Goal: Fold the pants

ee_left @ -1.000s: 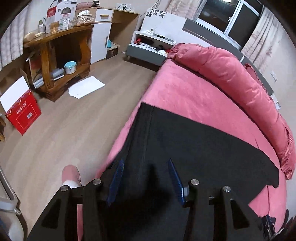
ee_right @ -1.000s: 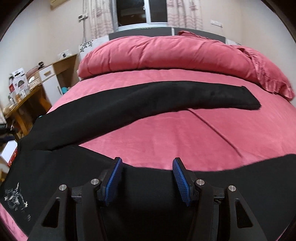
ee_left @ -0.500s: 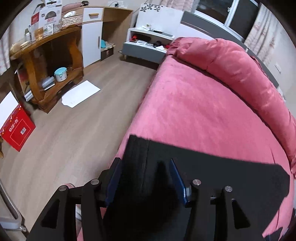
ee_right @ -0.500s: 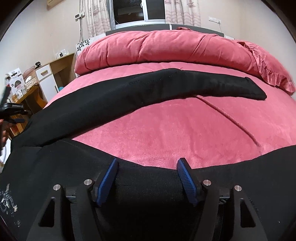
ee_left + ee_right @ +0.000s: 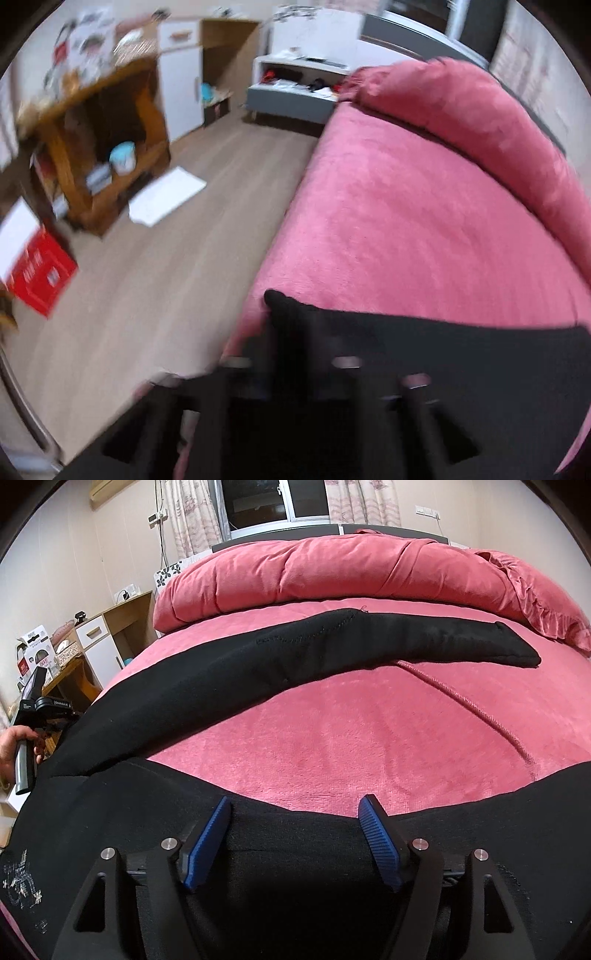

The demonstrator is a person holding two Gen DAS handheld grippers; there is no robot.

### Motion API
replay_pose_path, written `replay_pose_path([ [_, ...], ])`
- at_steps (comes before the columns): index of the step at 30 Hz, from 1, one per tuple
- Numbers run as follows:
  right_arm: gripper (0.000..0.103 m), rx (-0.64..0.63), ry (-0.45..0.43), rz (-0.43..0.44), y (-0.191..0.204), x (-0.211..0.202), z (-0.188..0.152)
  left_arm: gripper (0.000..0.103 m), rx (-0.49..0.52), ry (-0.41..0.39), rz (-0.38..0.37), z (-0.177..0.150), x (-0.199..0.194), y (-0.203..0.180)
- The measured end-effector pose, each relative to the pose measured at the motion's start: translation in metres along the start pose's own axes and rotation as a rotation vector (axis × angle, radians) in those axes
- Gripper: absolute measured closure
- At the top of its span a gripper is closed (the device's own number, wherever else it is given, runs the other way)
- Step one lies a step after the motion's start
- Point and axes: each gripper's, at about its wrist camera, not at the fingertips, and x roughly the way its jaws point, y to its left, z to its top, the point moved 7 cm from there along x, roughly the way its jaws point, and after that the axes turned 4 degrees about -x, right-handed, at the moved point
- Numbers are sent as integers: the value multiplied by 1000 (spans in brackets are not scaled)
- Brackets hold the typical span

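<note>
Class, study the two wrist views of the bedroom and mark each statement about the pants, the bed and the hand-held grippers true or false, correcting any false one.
1. The pants are black. True.
2. The pants lie on the wooden floor. False: they lie on the pink bed.
3. The right hand-held gripper has its jaws spread, with pants fabric between them. True.
4. The far pant leg is folded over the near one. False: the legs lie apart, with bed showing between them.
5. The left wrist view is sharp. False: it is motion-blurred.
</note>
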Motion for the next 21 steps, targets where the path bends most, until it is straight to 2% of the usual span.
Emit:
replay_pose_path([
  [2,30,2,-1,2,0,0,0,97,17,-47,-4,2,-16,-4],
  [5,30,3,-2,4,0,0,0,97,-29,-110,-66,0,-48,-3],
  [7,30,3,-2,4,0,-1,0,97,-50,-147,-112,-5,-75,-1],
  [11,30,3,-2,4,0,-1,0,98,-78,-210,-248,-30,-139,-2],
  [16,30,0,-2,1,1,-1,0,98,-31,-243,-372,-95,-215,3],
  [21,30,-26,10,-32,5,-2,2,98,-2,-242,-381,-163,-243,14],
])
